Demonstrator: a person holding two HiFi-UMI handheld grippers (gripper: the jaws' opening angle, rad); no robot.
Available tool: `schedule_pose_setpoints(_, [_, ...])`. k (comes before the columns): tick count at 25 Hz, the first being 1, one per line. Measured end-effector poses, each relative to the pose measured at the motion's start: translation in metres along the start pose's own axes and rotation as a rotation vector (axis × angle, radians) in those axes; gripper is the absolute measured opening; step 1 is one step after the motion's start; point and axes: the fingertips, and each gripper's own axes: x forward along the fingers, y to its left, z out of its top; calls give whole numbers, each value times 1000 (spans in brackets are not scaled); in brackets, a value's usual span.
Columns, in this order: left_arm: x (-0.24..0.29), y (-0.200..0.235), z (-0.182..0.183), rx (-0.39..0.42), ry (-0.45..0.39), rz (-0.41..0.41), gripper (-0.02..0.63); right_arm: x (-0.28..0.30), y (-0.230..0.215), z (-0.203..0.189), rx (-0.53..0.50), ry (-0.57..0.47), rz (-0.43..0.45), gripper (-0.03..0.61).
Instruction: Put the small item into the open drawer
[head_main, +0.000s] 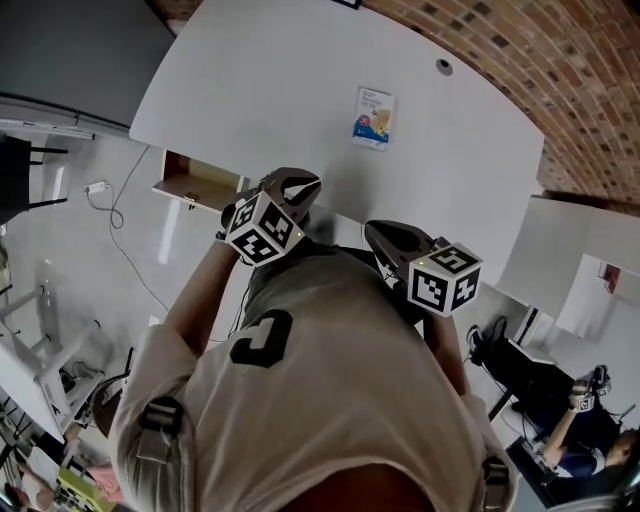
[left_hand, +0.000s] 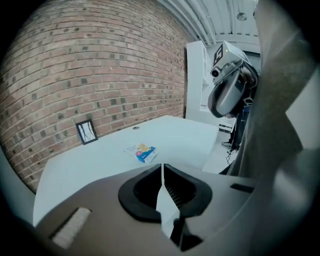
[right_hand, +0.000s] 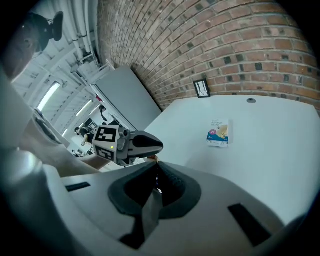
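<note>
On the table: the small packet lies flat with its printed face up, well beyond both grippers and touching neither.
Packet axis: its long side runs away from the person toward the brick wall, slightly slanted; the blue-banded short end is the one nearer the person.
Drawer: the open drawer juts out from under the table's left edge in the head view, with its wooden inside showing; it is well apart from the packet.
Left gripper: the left gripper has its jaws pressed together with nothing between them; it is held over the table's near edge, just beside the drawer.
Right gripper: the right gripper also has its jaws closed on nothing, and sits at the near edge, to the right of the other.
Surface: the white table has rounded corners, with a round cable hole toward the far side; a small black frame stands at the far edge against the wall.
Room: red brick behind the table; a pale glossy floor with a white cable lying on it; white partitions to the right; a seated person at the lower right.
</note>
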Motion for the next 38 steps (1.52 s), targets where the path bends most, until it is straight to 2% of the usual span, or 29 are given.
schedule_pose_setpoints(7, [48, 20, 1, 102, 42, -12, 17, 5, -11, 3, 7, 28, -23, 3])
schedule_pose_setpoints(12, [96, 26, 0, 213, 134, 12, 21, -6, -30, 11, 6, 22, 11, 2])
schedule_pose_setpoints(16, [132, 26, -2, 261, 211, 0, 101, -19, -51, 13, 53, 1, 43, 3])
schedule_pose_setpoints(21, [172, 32, -7, 319, 289, 8, 101, -33, -74, 11, 93, -15, 69, 3])
schedule_pose_setpoints(27, [193, 37, -17, 337, 357, -1, 101, -46, -96, 10, 143, -49, 82, 3])
schedule_pose_setpoints(38, [207, 37, -23, 346, 399, -33, 84, -50, -107, 16, 157, -70, 86, 3])
